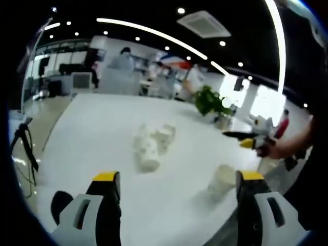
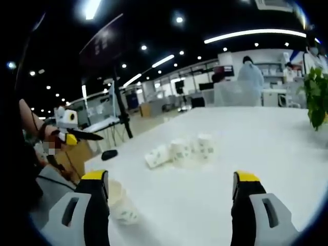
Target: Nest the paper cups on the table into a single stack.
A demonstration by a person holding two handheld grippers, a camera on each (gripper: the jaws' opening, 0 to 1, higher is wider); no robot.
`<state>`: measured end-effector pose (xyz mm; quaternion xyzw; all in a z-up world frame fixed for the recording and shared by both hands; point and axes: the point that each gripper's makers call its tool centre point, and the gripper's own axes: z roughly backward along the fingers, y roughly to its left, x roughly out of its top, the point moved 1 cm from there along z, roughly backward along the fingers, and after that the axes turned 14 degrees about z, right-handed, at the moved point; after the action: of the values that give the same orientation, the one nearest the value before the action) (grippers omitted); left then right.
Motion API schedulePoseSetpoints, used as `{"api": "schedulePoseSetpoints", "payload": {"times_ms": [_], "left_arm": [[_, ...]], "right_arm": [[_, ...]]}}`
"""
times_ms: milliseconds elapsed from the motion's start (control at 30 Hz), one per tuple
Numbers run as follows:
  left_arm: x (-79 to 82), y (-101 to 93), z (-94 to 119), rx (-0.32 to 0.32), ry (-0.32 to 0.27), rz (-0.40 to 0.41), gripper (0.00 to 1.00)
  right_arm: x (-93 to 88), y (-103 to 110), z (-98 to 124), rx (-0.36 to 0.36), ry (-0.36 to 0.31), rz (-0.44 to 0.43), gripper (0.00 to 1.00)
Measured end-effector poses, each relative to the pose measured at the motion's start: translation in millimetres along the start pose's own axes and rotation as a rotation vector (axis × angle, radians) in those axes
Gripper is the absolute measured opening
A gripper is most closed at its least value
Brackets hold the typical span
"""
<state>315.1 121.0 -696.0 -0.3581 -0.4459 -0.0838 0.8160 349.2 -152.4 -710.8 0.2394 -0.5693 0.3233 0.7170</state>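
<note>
Cups not yet nested. Cluster of paper cups [image 1: 152,143] lies mid surface [image 1: 92,133], some tipped on side; same cluster [image 2: 182,149] seen in right gripper view. One lone cup [image 1: 221,180] stands near right edge, apart from cluster. Left hand-held gripper [image 1: 177,197] released, jaws wide, grasps nothing. Right hand-held gripper [image 2: 171,197] also released, empty. All stacking remains, by my judgement. Blur hides exact cup count; plant [image 1: 209,100] far right.

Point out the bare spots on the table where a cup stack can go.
Bare table lies between the cup cluster and the plant, and before the right gripper. Crowded: the cluster and the lone cup near the edge.
</note>
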Motion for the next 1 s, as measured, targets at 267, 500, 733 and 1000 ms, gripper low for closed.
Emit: {"api": "schedulePoseSetpoints", "payload": {"times_ms": [267, 500, 733, 1000], "left_arm": [[18.1, 5.4, -37.3, -0.001, 0.060, -0.016, 0.92], [29.2, 20.0, -67.7, 0.043, 0.125, 0.010, 0.92], [18.9, 24.2, -92.6, 0.046, 0.266, 0.029, 0.88], [15.8, 39.3, -110.5, 0.083, 0.339, 0.033, 0.88]], "right_arm": [[1.6, 6.2, -6.7, 0.016, -0.016, 0.026, 0.98], [-0.5, 7.0, -5.8, 0.006, -0.035, -0.001, 0.98], [-0.2, 0.9, -1.1, -0.022, -0.065, -0.028, 0.99], [2.9, -1.7, 9.8, -0.061, -0.103, -0.072, 0.99]]}}
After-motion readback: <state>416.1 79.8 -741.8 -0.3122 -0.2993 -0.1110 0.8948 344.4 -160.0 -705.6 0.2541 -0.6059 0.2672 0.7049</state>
